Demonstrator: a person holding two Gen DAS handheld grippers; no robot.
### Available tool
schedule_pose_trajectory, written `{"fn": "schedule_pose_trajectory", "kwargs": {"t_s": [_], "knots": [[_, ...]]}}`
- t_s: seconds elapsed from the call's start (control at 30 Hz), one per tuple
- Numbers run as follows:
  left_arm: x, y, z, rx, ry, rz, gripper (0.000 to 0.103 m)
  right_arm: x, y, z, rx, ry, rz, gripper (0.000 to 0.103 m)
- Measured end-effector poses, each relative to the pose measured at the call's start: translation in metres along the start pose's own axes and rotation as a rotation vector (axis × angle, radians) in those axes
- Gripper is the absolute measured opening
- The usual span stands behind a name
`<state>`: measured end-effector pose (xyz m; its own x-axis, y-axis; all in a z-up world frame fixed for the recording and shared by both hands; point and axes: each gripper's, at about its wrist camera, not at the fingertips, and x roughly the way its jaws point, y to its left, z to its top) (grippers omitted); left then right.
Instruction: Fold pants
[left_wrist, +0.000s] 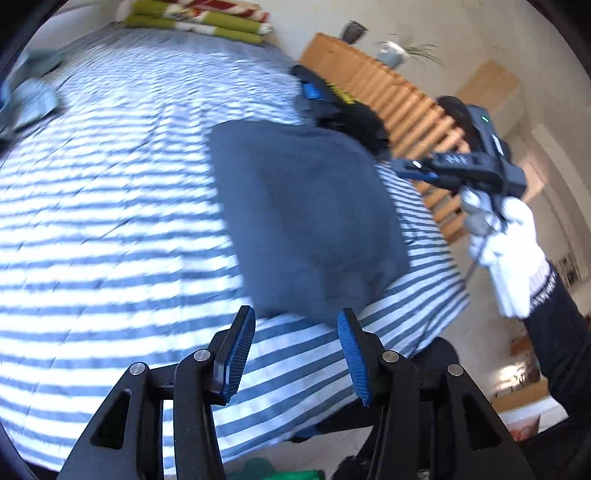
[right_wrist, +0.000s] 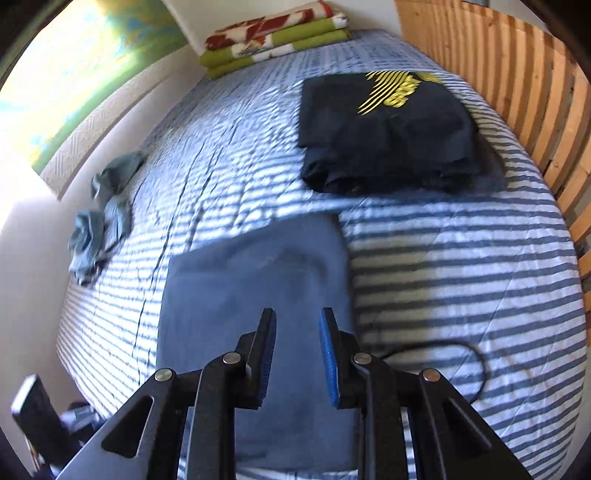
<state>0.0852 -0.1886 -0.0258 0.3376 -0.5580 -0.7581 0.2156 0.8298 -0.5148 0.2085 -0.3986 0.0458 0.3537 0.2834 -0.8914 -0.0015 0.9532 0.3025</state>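
Observation:
Folded grey-blue pants (left_wrist: 306, 218) lie as a flat rectangle near the foot of the striped bed; the right wrist view shows the same pants (right_wrist: 255, 295) straight ahead. My left gripper (left_wrist: 295, 321) is open, its blue pads apart with nothing between them, just short of the pants' near edge. My right gripper (right_wrist: 297, 321) is open by a narrow gap above the pants, nothing pinched. In the left wrist view the right gripper (left_wrist: 413, 168) hangs beyond the pants' far right side, held by a white-gloved hand (left_wrist: 509, 251).
A folded black garment with yellow print (right_wrist: 388, 136) lies beyond the pants, near a wooden slatted rail (right_wrist: 517, 85). A crumpled grey-green cloth (right_wrist: 99, 229) sits at the bed's left edge. Folded green and red blankets (right_wrist: 277, 37) lie at the head. A black cable (right_wrist: 476, 362) loops on the bedspread (right_wrist: 461, 258).

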Motion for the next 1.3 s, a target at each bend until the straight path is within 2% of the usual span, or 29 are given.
{"fn": "schedule_pose_trajectory", "kwargs": {"t_s": [0.13, 0.2, 0.27, 0.33, 0.43, 0.5, 0.57, 0.63, 0.7, 0.87, 1.03, 1.1, 1.13, 1.17, 1.23, 1.3], "knots": [[0.004, 0.014, -0.009, 0.037, -0.012, 0.028, 0.049, 0.027, 0.029, -0.019, -0.07, 0.052, -0.014, 0.022], [0.014, 0.014, -0.017, 0.063, 0.004, 0.012, 0.049, 0.028, 0.043, -0.019, -0.09, 0.023, -0.012, 0.022], [0.026, 0.008, -0.017, 0.044, 0.014, -0.012, 0.049, 0.026, 0.06, -0.014, -0.142, -0.016, -0.011, 0.022], [0.031, 0.004, -0.016, 0.033, 0.001, -0.025, 0.049, 0.025, 0.081, -0.005, -0.218, -0.045, -0.022, 0.022], [0.043, -0.002, 0.0, 0.034, -0.035, -0.055, 0.049, 0.032, 0.109, 0.018, -0.295, -0.034, -0.034, 0.022], [0.053, -0.009, 0.005, 0.054, -0.026, -0.063, 0.049, 0.043, 0.132, 0.035, -0.339, 0.002, -0.01, 0.022], [0.062, -0.014, 0.005, 0.08, -0.011, -0.061, 0.048, 0.06, 0.156, 0.052, -0.403, 0.037, -0.023, 0.022], [0.07, -0.014, 0.005, 0.094, 0.001, -0.06, 0.04, 0.08, 0.178, 0.063, -0.468, 0.068, -0.051, 0.022], [0.076, -0.01, 0.005, 0.082, 0.011, -0.078, 0.037, 0.108, 0.199, 0.073, -0.524, 0.116, -0.076, 0.021], [0.084, 0.0, 0.005, 0.059, 0.036, -0.117, 0.023, 0.156, 0.219, 0.076, -0.59, 0.245, -0.083, 0.021], [0.094, 0.002, 0.003, 0.063, 0.059, -0.128, 0.016, 0.172, 0.23, 0.069, -0.654, 0.297, -0.093, 0.021], [0.099, 0.003, 0.002, 0.061, 0.076, -0.125, 0.011, 0.177, 0.232, 0.067, -0.682, 0.312, -0.119, 0.015], [0.099, 0.001, 0.0, 0.064, 0.085, -0.124, 0.007, 0.178, 0.233, 0.066, -0.692, 0.315, -0.139, 0.002], [0.102, 0.0, -0.001, 0.072, 0.088, -0.124, 0.006, 0.179, 0.234, 0.067, -0.693, 0.318, -0.145, 0.002], [0.106, -0.003, -0.003, 0.09, 0.088, -0.117, 0.005, 0.181, 0.23, 0.076, -0.662, 0.323, -0.139, 0.001], [0.107, -0.004, -0.004, 0.098, 0.085, -0.116, 0.005, 0.184, 0.217, 0.096, -0.55, 0.314, -0.134, 0.0]]}}
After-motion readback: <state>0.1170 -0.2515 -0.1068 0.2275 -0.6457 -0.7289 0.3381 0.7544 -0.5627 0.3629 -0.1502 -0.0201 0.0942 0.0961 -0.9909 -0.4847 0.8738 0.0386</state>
